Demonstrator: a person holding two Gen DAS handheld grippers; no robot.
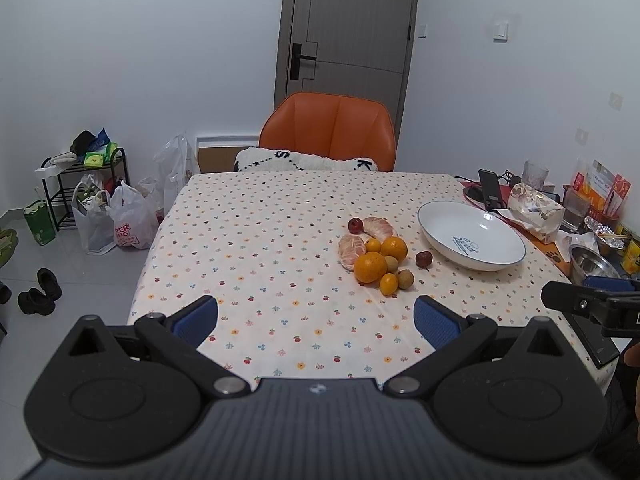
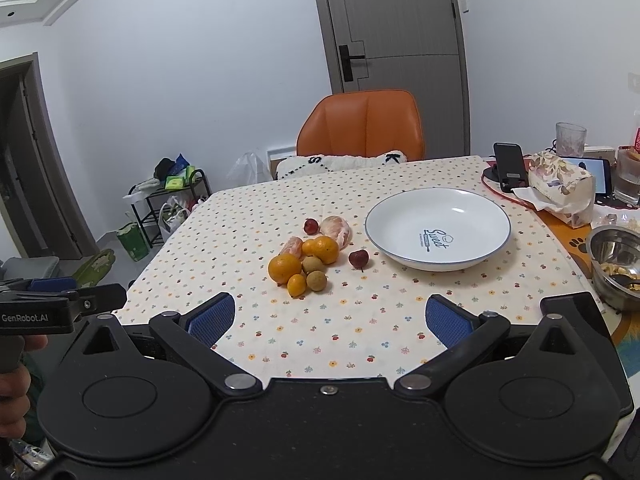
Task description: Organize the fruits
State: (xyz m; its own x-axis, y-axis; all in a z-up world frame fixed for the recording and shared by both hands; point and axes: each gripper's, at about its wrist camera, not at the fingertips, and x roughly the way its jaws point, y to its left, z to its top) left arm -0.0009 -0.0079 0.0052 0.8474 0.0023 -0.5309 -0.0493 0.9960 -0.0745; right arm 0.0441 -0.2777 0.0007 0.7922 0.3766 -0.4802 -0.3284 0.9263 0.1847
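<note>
Fruit heap just left of the bowl, ahead of both your grippers.
Your right gripper [image 2: 330, 320] sat nearer the white blue-rimmed bowl [image 2: 472, 200]; the mixed fruit pile [image 2: 310, 258] lay on the desk; both jaws spread, empty.

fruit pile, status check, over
Left gripper and right gripper open, empty, short of fruit pile. White plate empty. Nothing in the way.
</note>
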